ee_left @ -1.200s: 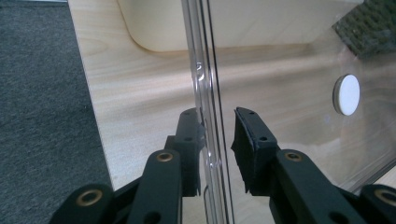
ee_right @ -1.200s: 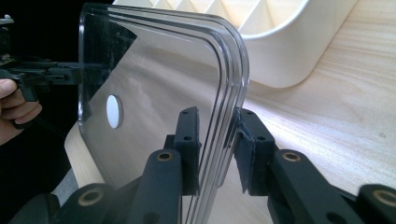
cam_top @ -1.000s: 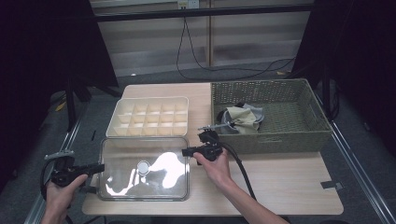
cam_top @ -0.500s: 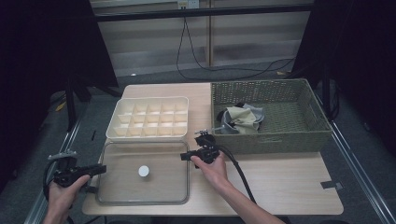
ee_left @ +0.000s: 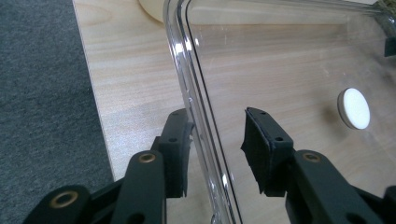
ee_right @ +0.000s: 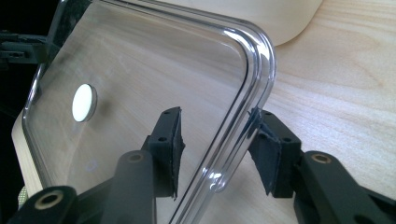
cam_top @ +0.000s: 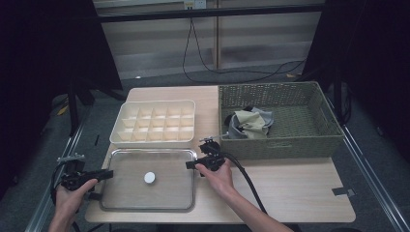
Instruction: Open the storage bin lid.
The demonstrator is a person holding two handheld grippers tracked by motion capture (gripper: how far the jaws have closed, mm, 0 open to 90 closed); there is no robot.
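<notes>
Clear lid now lies flat; both grippers' jaws have just been opening

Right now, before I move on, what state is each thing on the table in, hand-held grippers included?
Clear lid: flat on the table, in front of the divided box, off it.
Divided box: uncovered, compartments look empty.
Woven basket: open, cloth items bunched inside.
Left hand-held gripper: jaws just opening, astride the lid's left rim, one pad touching or nearly so.
Right hand-held gripper: jaws just opening, astride the lid's right rim, not clamped.
</notes>
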